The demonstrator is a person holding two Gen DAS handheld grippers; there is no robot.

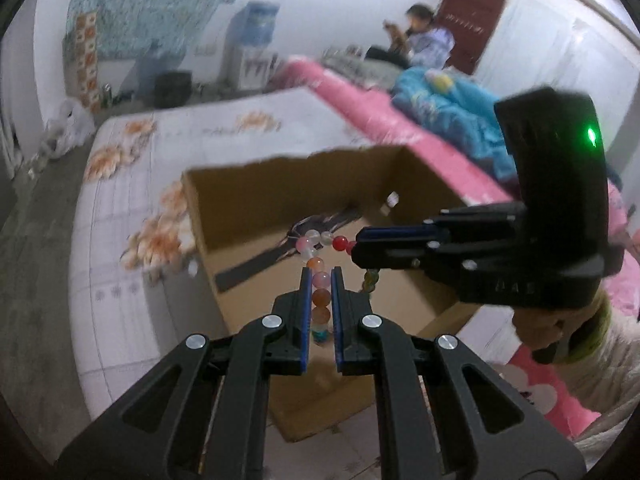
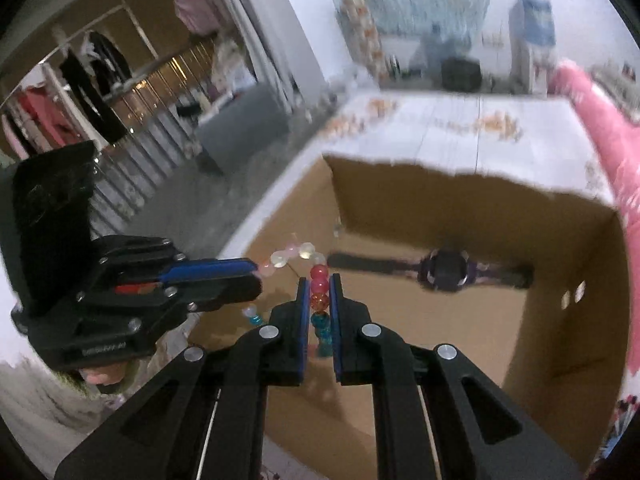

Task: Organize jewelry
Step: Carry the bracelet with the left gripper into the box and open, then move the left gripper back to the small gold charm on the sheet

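I have the bracelet (image 1: 320, 276) strung between both tongs, over the open box (image 2: 472, 200). My left tongs (image 1: 321, 280) are clenched on the orange and pink beads; my right tongs (image 2: 319, 288) are clenched on the red and teal ones. The loop of pale beads arches between the two grips, and a short tail of beads hangs free below each.

To do this well, I judge I should lower both grips together until the beads are close to the box floor, then let go one side first so the string lays down instead of snapping. I want it to land beside the watch (image 2: 444, 270), which lies on the floor toward the back, not on top of it. Keeping the string slack matters: pulling the grips apart could strain the elastic.

My left tongs point forward over the near edge of the box. My right tongs come in from the right, crossing at about a right angle, fingers level, tips nearly touching the left ones.
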